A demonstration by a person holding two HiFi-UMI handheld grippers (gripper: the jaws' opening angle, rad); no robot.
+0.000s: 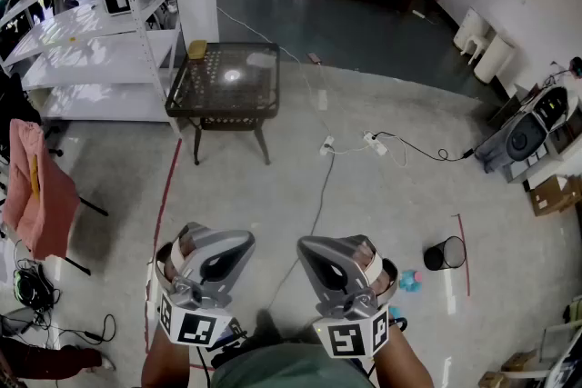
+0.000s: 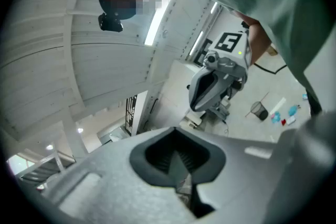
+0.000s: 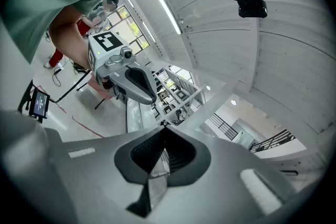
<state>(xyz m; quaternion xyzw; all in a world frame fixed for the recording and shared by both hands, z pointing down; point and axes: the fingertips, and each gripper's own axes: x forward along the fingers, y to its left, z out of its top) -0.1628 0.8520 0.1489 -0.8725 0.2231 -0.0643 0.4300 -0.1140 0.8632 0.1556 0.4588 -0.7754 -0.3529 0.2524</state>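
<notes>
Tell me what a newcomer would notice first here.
The left gripper and right gripper sit side by side at the bottom of the head view, both with jaws together and empty. Ahead stands a dark glass-topped table, with a black wire bin nearer, at the right.

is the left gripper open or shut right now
Shut: in the left gripper view the grey two-jaw left gripper has its jaw tips meeting at a point, with nothing held between them.
</notes>
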